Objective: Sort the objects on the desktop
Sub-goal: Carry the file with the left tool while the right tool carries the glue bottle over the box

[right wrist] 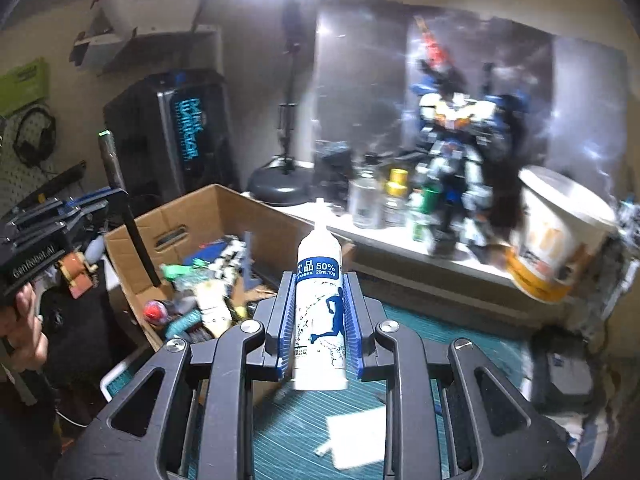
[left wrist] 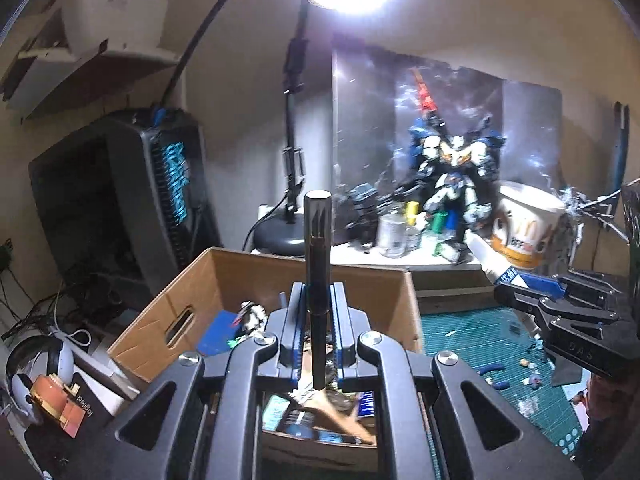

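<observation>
A slim black pen (left wrist: 317,280), clamped upright by the left gripper (left wrist: 317,304), hangs over the brown cardboard box (left wrist: 224,276) at centre frame; the right gripper (right wrist: 320,308) pinches a white-and-blue plastic bottle (right wrist: 320,308) above the green cutting mat (right wrist: 460,328). Either could slip if tilted.

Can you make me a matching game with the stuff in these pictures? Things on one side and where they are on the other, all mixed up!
Things:
1. black pen
2. white bottle
3. cardboard box
4. robot model

Places:
A. on the white shelf at the back
B. held in the right tongs
C. on the desk, full of small bits
D. held in the left tongs

Right pairs: 1-D, 2-B, 3-C, 4-A
</observation>
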The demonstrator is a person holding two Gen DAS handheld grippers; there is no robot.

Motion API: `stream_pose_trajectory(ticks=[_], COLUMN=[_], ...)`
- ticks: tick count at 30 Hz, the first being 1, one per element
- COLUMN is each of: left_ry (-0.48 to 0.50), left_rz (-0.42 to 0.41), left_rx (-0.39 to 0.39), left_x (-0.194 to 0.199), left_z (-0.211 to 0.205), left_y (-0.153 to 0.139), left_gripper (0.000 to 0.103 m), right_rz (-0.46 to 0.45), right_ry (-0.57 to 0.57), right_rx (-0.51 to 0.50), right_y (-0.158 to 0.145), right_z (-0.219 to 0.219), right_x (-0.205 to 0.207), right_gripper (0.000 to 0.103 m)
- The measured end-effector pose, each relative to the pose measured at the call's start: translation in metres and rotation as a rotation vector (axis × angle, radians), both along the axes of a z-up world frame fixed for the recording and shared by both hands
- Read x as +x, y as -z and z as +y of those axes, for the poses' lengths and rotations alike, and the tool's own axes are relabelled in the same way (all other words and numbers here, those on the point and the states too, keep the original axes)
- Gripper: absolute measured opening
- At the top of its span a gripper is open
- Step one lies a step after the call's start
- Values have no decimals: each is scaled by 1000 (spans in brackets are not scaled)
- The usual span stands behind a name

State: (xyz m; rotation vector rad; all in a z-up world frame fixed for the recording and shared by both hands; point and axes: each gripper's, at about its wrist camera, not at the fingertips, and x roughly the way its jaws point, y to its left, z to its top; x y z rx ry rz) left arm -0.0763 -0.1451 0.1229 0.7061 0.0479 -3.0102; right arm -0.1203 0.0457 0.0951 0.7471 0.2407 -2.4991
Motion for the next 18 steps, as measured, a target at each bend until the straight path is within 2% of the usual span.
stream_pose_trajectory(ticks=[8, 18], left_ry=[-43, -89], left_rz=[-75, -160], left_rx=[22, 28], left_x=[-19, -47], left_z=[-36, -58], left_y=[23, 56], left_gripper=[11, 11], right_rz=[-54, -148], right_ry=[-84, -104], right_rx=[6, 23], right_y=[19, 61], right_z=[-57, -84], right_x=[-27, -57], right_gripper=[22, 22])
